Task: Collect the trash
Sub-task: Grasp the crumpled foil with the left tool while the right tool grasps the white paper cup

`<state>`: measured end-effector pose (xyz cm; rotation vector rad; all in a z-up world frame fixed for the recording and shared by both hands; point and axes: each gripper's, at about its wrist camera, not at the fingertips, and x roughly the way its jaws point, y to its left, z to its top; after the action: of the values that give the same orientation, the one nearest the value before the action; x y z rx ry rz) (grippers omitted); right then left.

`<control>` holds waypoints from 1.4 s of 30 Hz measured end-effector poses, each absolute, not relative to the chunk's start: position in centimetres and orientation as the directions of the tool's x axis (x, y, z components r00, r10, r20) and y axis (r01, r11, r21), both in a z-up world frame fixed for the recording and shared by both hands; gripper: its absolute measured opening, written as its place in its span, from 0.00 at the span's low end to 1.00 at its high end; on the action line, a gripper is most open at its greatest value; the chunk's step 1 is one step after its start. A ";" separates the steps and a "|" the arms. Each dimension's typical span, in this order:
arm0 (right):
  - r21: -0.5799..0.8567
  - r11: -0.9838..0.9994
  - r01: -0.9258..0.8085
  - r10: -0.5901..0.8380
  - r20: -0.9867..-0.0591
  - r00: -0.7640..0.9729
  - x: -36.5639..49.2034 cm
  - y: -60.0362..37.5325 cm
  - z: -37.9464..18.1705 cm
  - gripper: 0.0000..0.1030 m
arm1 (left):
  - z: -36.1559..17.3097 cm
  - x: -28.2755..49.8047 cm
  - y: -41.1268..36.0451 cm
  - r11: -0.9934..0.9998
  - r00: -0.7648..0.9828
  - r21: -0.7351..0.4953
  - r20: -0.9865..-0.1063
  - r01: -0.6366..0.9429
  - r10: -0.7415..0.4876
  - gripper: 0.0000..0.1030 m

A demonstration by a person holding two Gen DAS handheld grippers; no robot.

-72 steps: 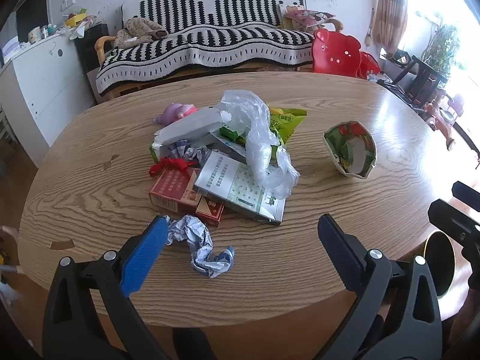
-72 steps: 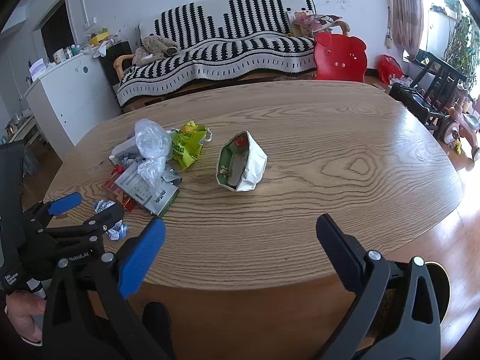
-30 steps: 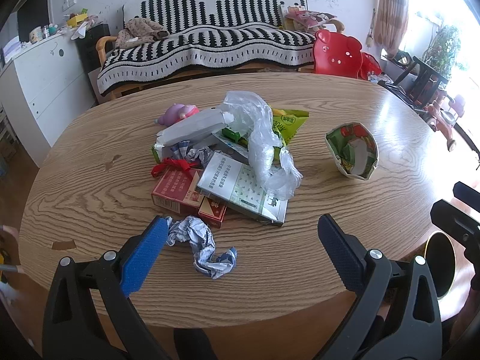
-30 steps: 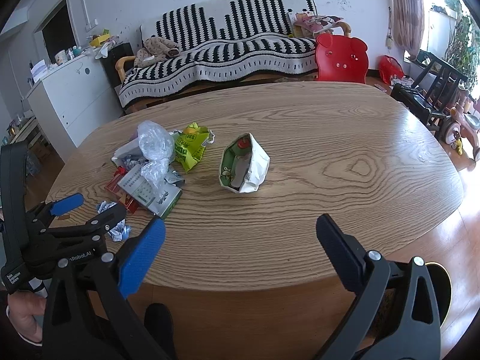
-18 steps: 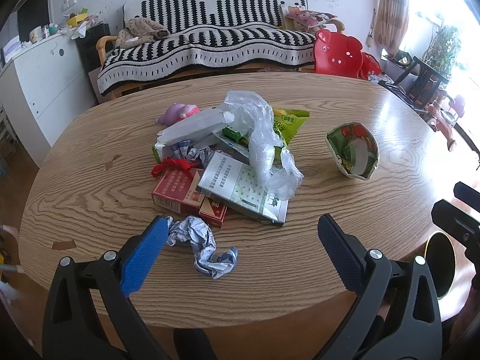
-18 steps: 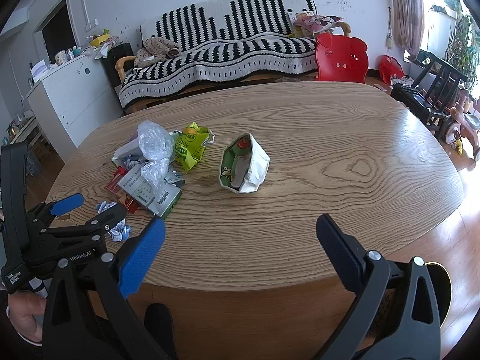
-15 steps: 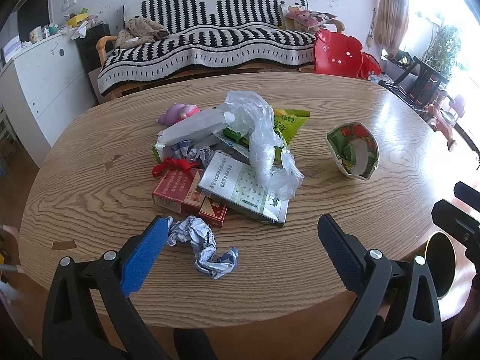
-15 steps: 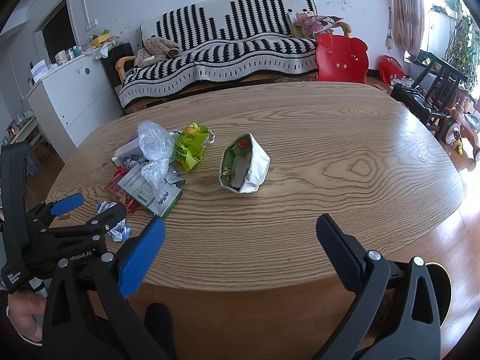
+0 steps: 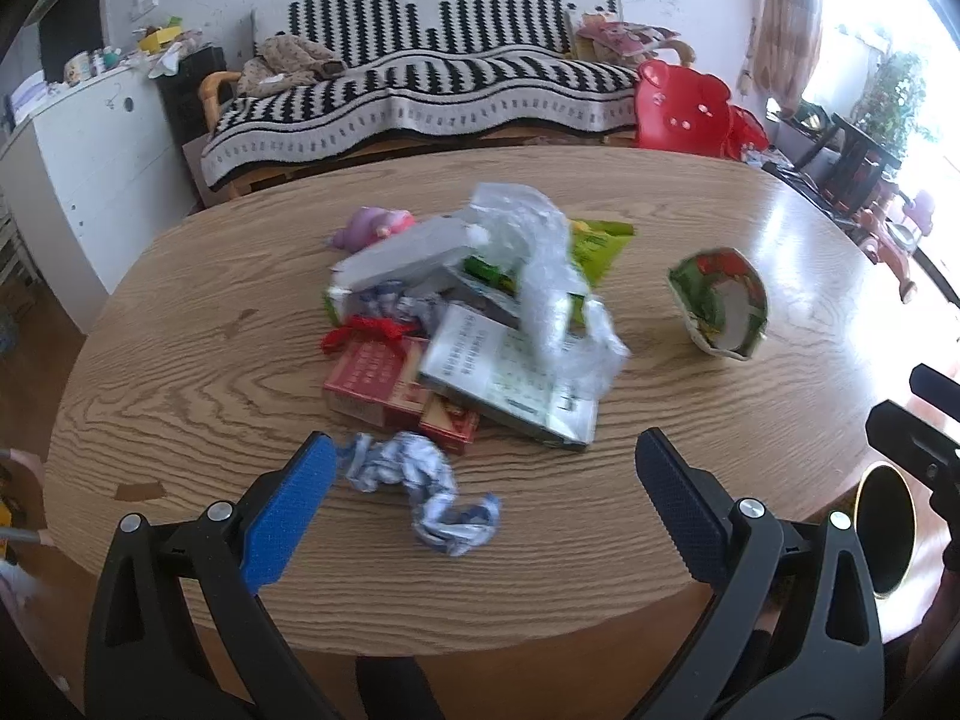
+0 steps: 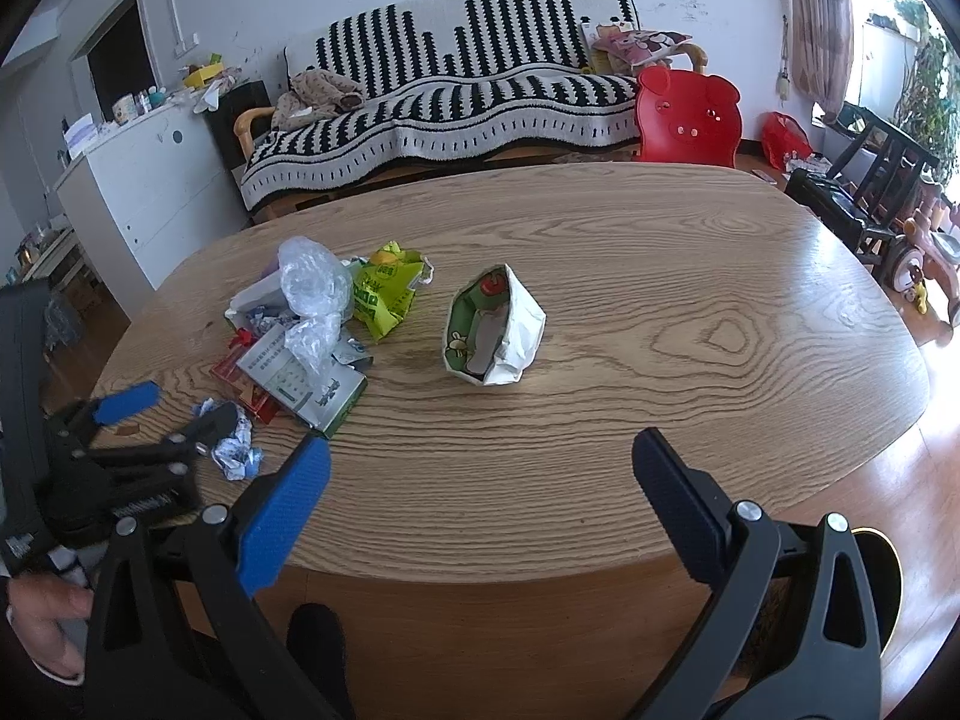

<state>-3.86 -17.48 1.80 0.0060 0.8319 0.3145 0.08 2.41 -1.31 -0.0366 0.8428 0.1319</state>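
My left hand-held gripper hangs over the near edge of the oval wooden bench, jaws spread wide and grasping nothing. A crumpled blue-and-white paper wad lies on the bench between its fingers, closer to the blue-padded finger; I cannot tell whether pad and paper touch. My right hand-held gripper is likewise released and empty, jaws apart, positioned over the near edge further right.

The main trash pile sits just beyond the paper wad. Noted in it: a red carton nearest the wad, a printed white-and-green flat box resting partly on the carton, a red ribbon, a grey-white box at the back, and a clear crumpled plastic bag draped over the top. A green-yellow snack wrapper lies at the pile's right side, touching it. A small pink-purple toy sits behind the pile.

Standing apart, to the right of the pile, is an open green-and-red paper carton, lying on its side with its white outer wall facing right.

A round black bin with a gold rim shows below the bench edge, at the right.

Beyond the bench stand a sofa under a black-and-white patterned throw and a red pig-faced chair.
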 end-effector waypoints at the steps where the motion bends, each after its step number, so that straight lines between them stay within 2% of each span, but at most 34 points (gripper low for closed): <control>1: 0.127 0.954 -0.271 0.275 -0.730 0.626 -3.7 -17.5 1.6 0.95 | -1.3 0.0 2.9 0.990 0.655 0.016 -0.748 -0.139 0.104 0.94; 13: 0.125 0.960 -0.251 0.250 -0.788 0.562 0.4 -16.5 -1.5 0.95 | -6.1 -0.4 8.2 0.969 0.551 -0.069 -0.831 -0.236 0.076 0.94; 21: 0.197 0.959 -0.205 0.275 -0.826 0.492 6.9 -15.3 -5.0 0.94 | -8.4 1.8 6.9 0.963 0.519 -0.121 -0.855 -0.239 0.021 0.93; 25: 0.201 0.962 -0.185 0.268 -0.830 0.489 9.1 -14.7 -6.2 0.89 | -8.4 2.2 5.4 0.971 0.520 -0.049 -0.851 -0.233 0.082 0.78; 27: 0.197 0.961 -0.193 0.268 -0.833 0.485 9.8 -14.4 -6.7 0.80 | -8.2 1.9 4.9 0.974 0.530 -0.041 -0.844 -0.222 0.085 0.64; 28: 0.193 0.962 -0.194 0.264 -0.837 0.479 10.1 -14.3 -7.0 0.69 | -8.2 1.7 4.6 0.976 0.532 -0.026 -0.841 -0.218 0.097 0.59; 29: 0.193 0.962 -0.195 0.264 -0.841 0.472 10.2 -14.2 -7.2 0.62 | -8.1 1.6 4.3 0.978 0.536 -0.008 -0.837 -0.210 0.108 0.46; 30: 0.198 0.960 -0.196 0.270 -0.839 0.472 10.3 -14.1 -7.3 0.61 | -8.0 1.4 4.3 0.979 0.538 -0.003 -0.836 -0.206 0.110 0.42; 36: 0.223 0.951 -0.212 0.302 -0.804 0.512 9.2 -15.1 -5.3 0.59 | -6.8 0.3 4.6 0.973 0.549 -0.028 -0.829 -0.230 0.106 0.35; 42: 0.227 0.955 -0.190 0.296 -0.752 0.589 6.1 -20.2 -1.0 0.59 | -2.6 -1.0 3.3 0.977 0.624 -0.007 -0.771 -0.214 0.131 0.34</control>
<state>6.11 -20.20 -1.05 0.1271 0.8973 0.2839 -1.02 3.32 -2.59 -0.1010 0.8755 0.1982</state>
